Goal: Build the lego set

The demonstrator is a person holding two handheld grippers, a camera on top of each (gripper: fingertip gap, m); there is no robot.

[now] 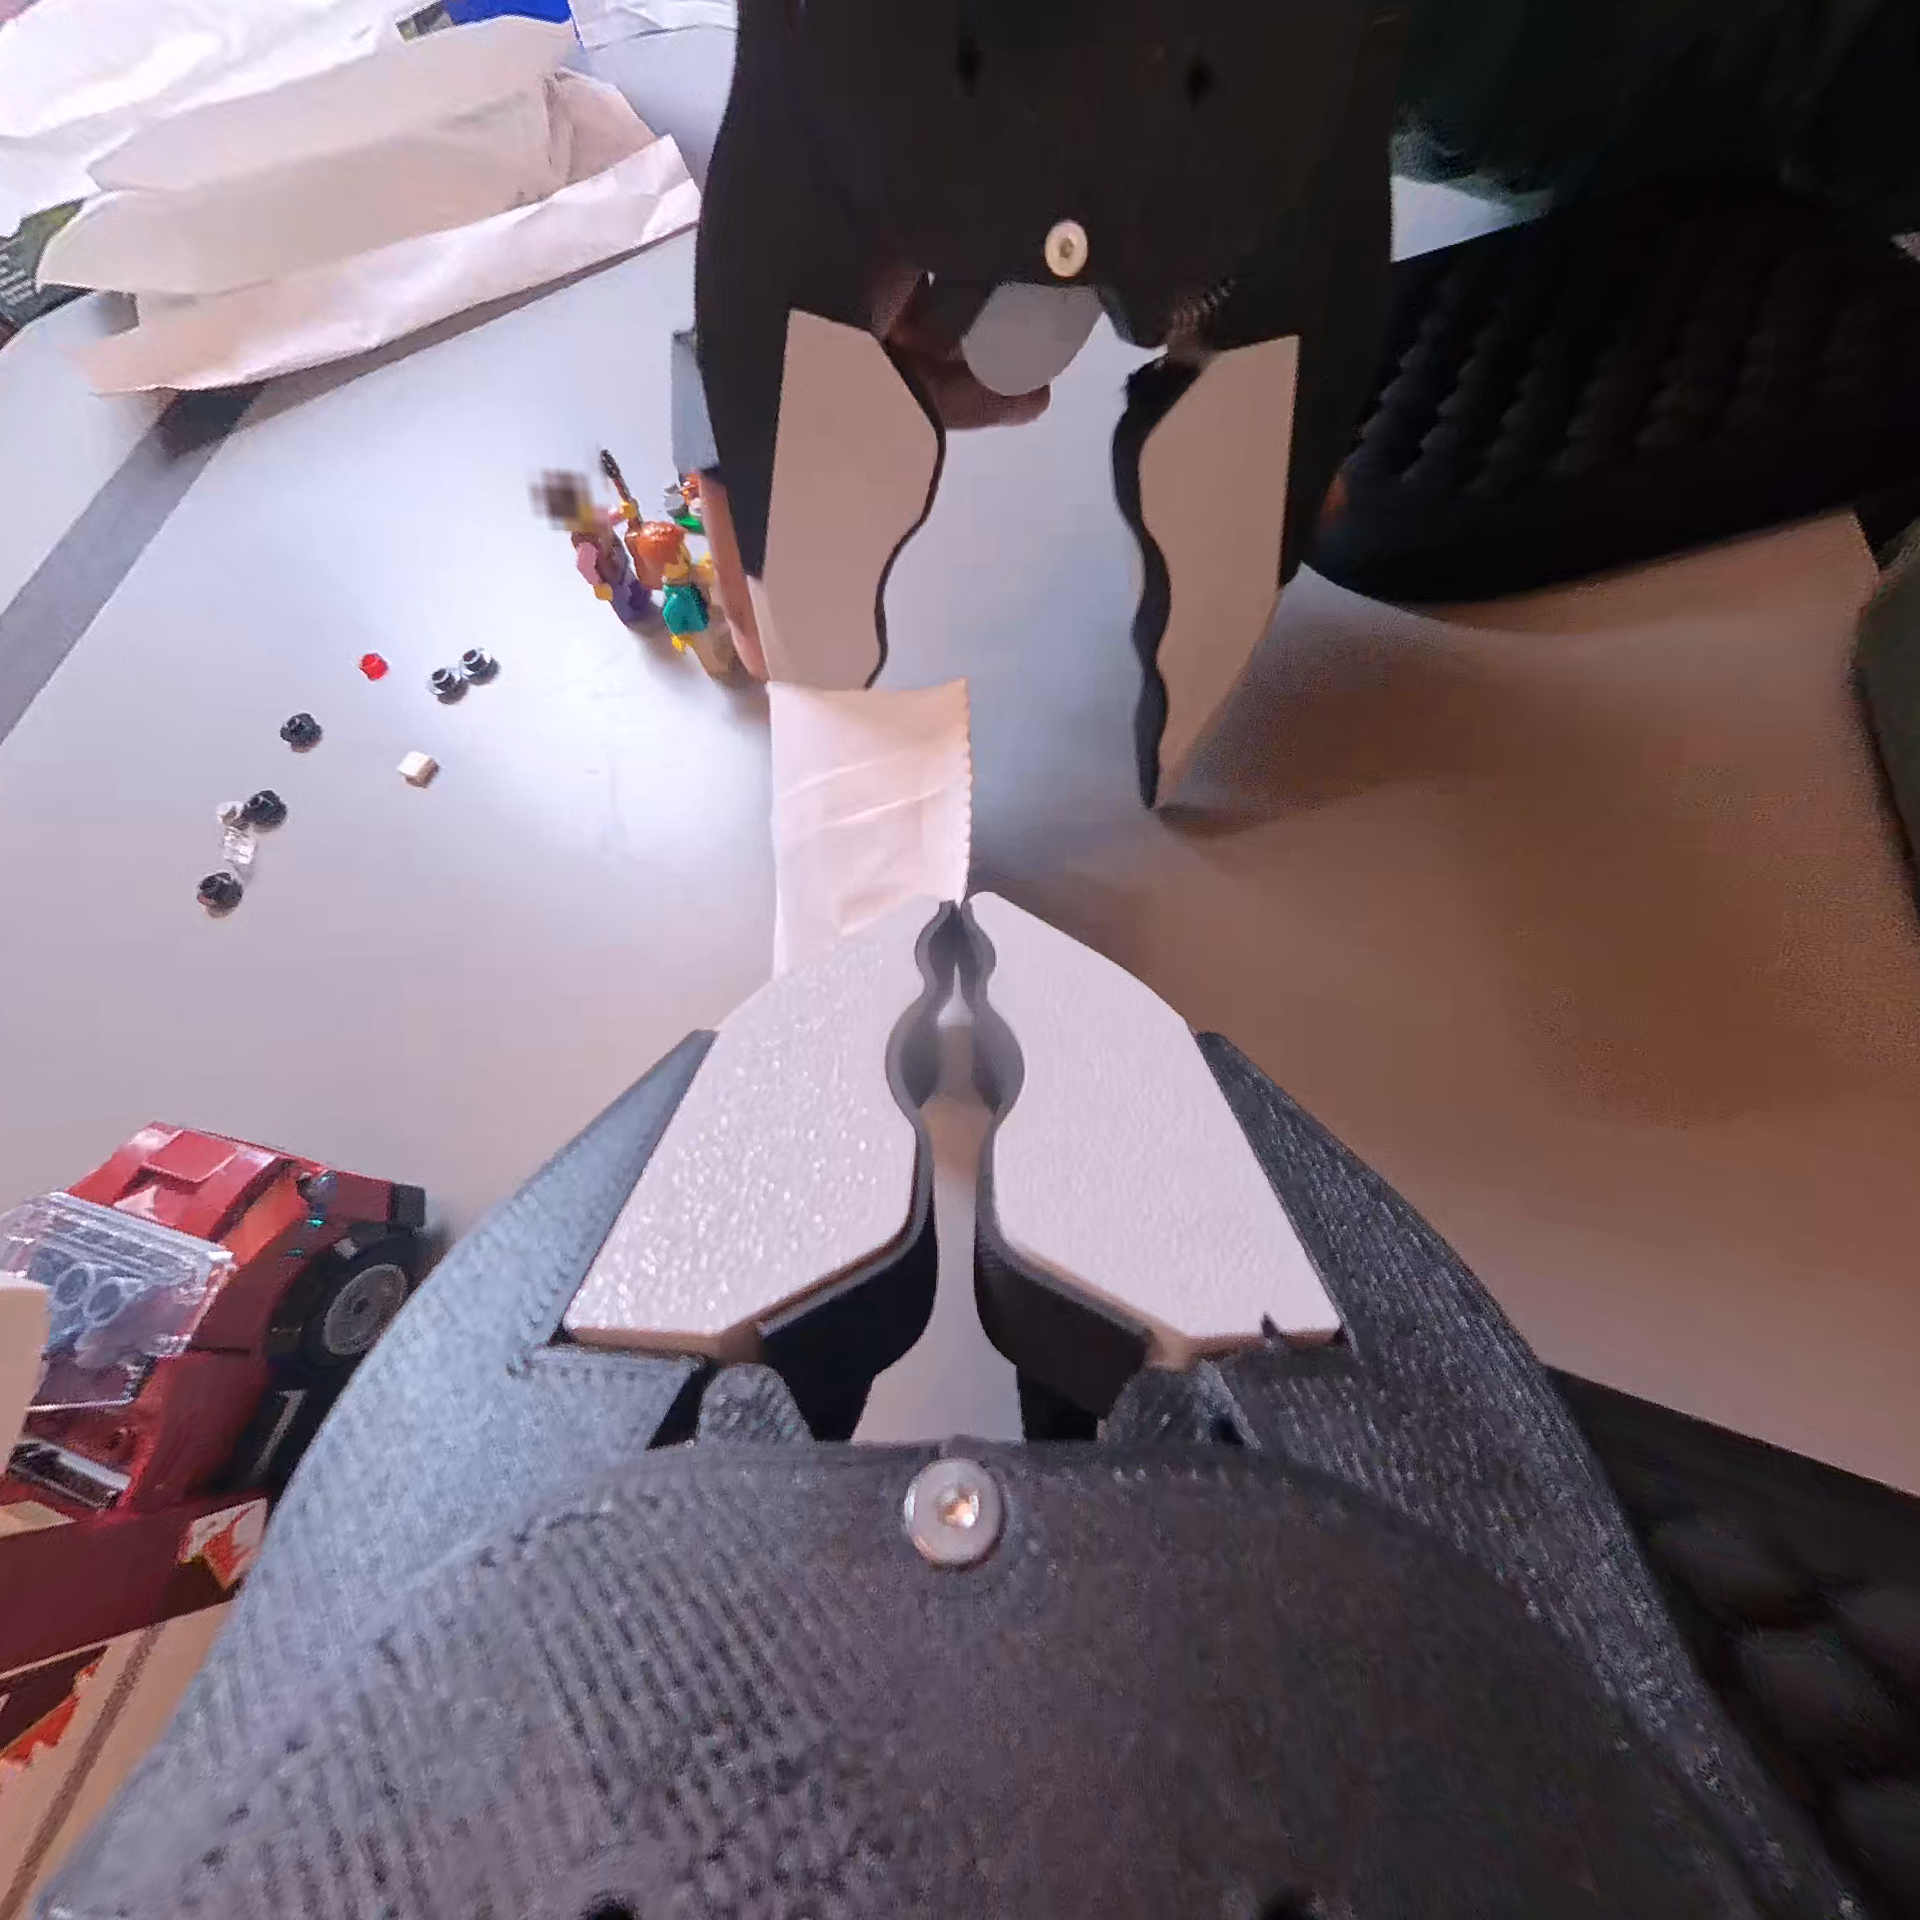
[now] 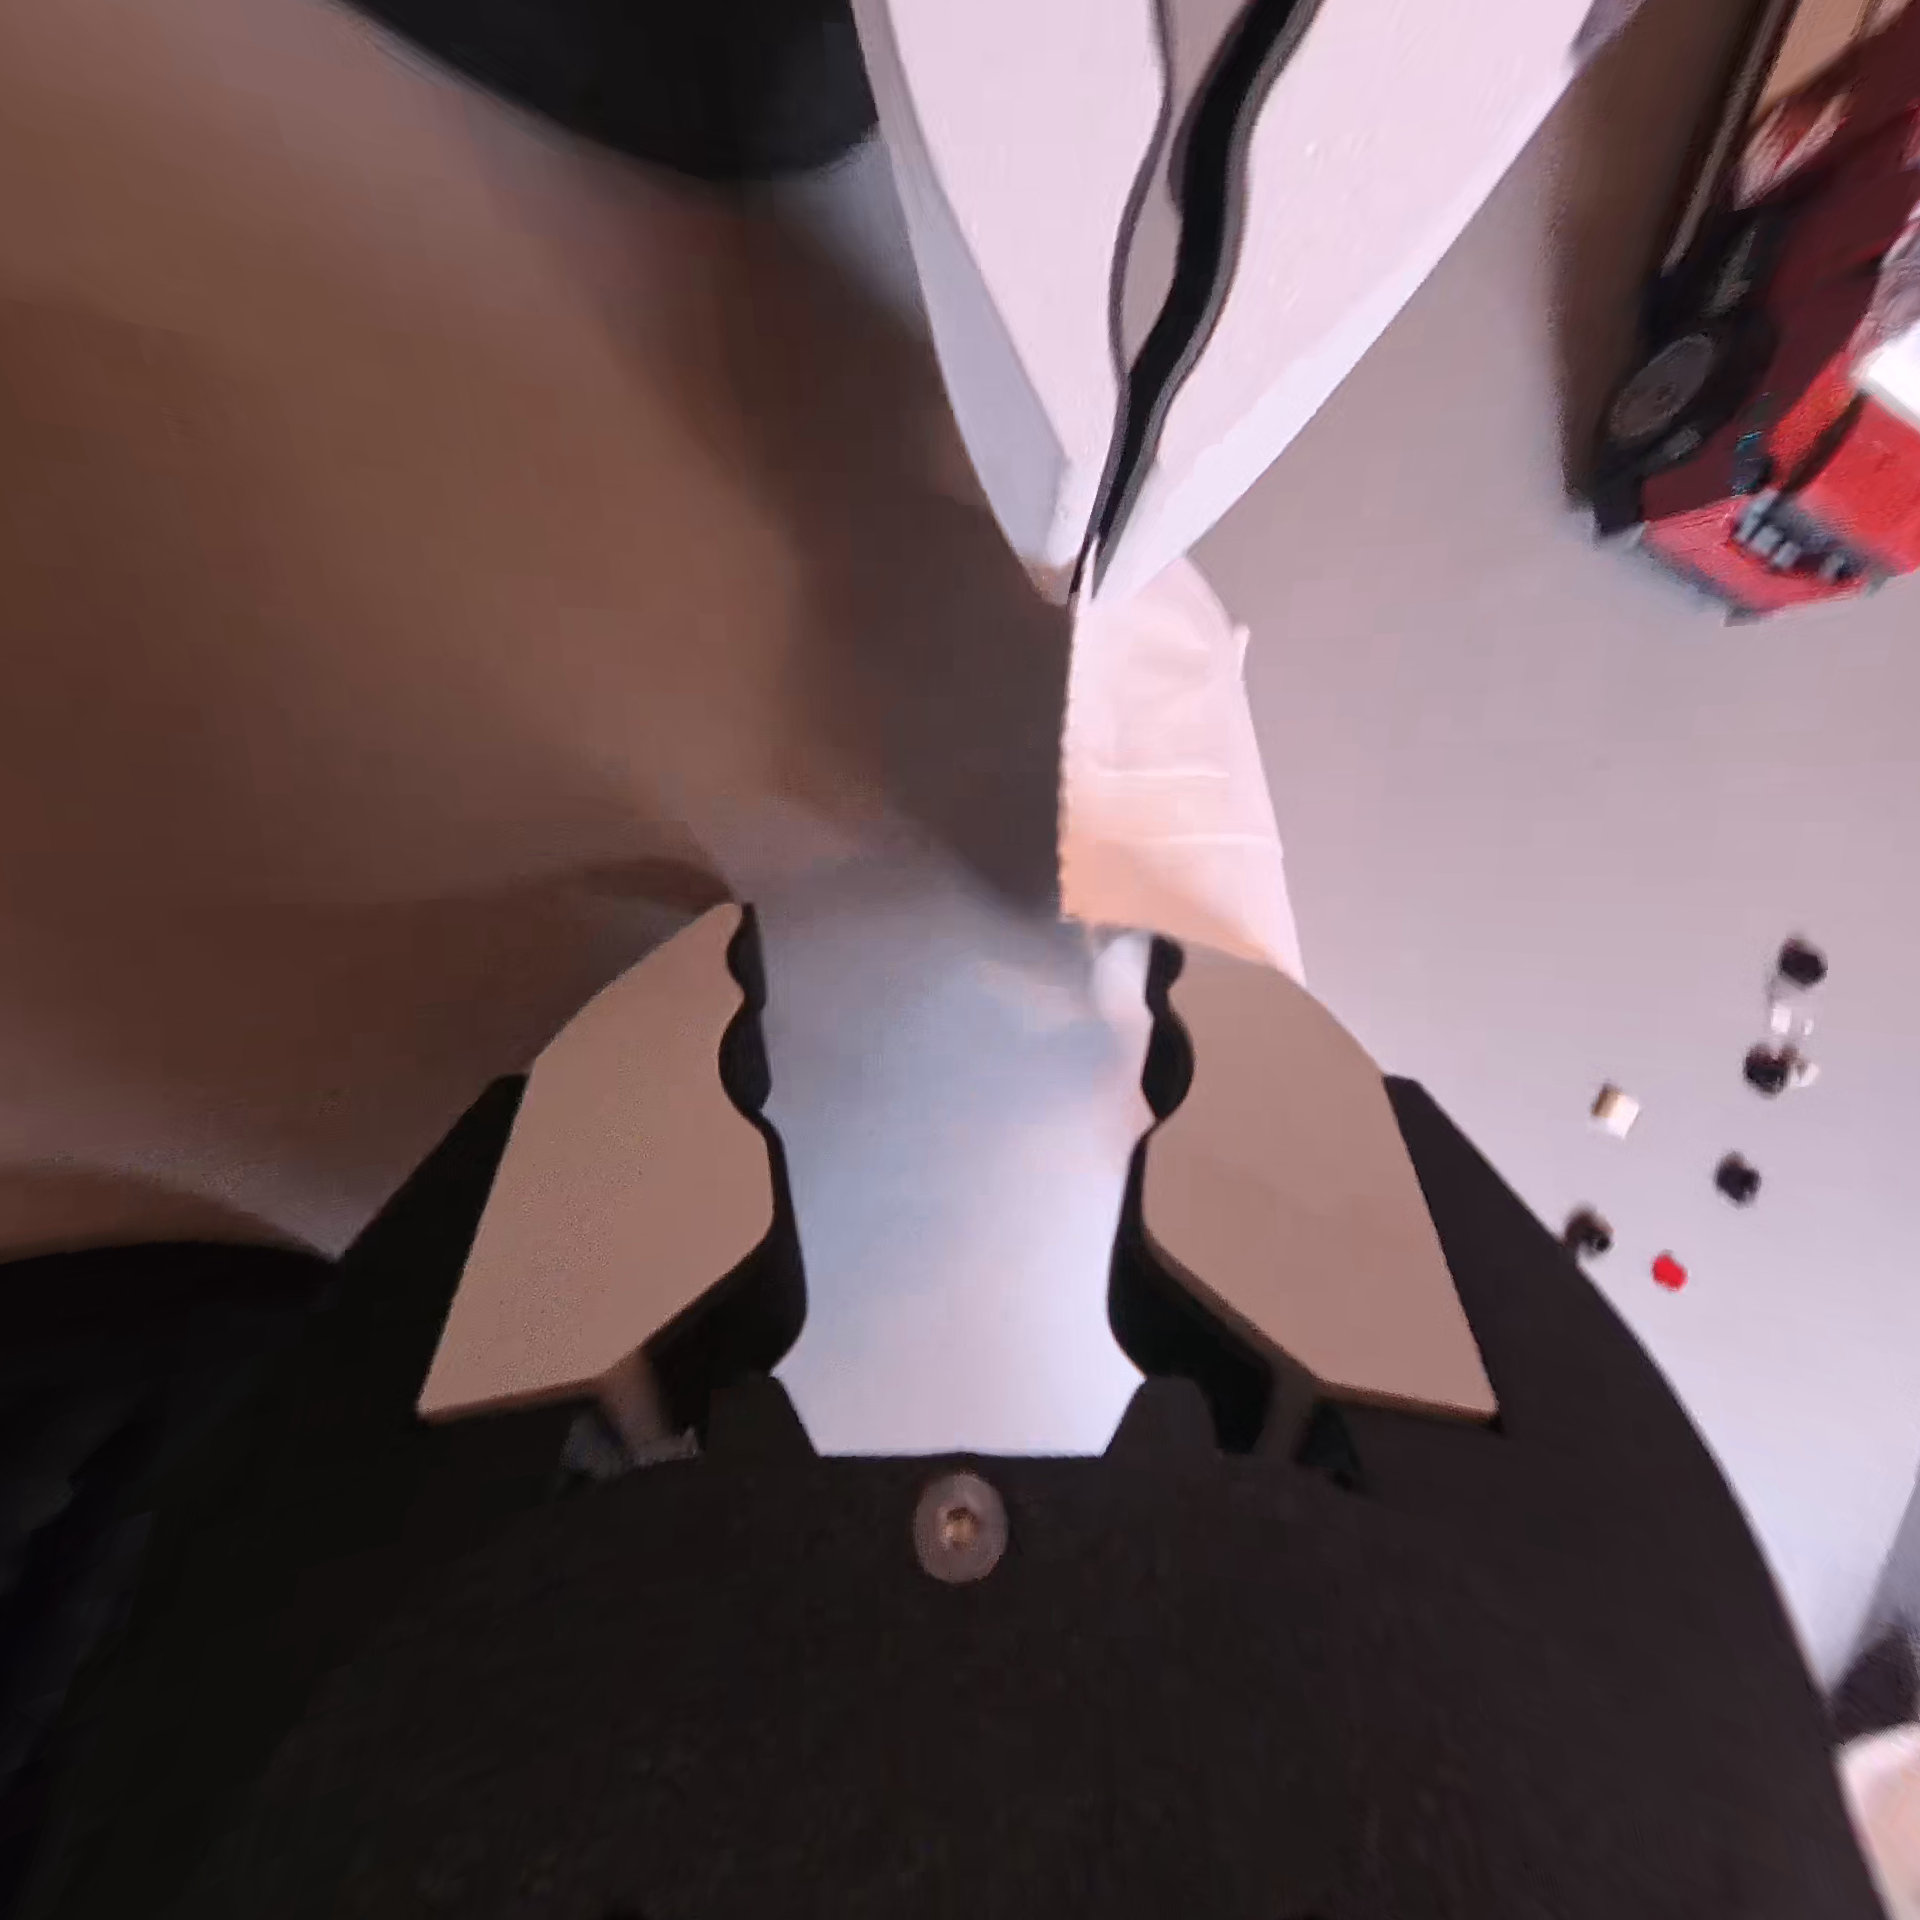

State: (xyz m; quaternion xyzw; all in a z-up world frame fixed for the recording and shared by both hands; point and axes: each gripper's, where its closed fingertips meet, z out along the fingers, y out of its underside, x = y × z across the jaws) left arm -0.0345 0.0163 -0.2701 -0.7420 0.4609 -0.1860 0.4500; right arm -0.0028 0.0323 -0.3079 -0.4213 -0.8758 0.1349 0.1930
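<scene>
While two figures (image 1: pixel 644 566) stand, left tongs (image 1: pixel 958 914) pinch one packet (image 1: pixel 868 800).

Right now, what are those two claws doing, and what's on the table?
Left gripper shut on white paper packet. Right gripper open, just beyond packet's far end. Small loose toy pieces and red toy car nearby.
</scene>
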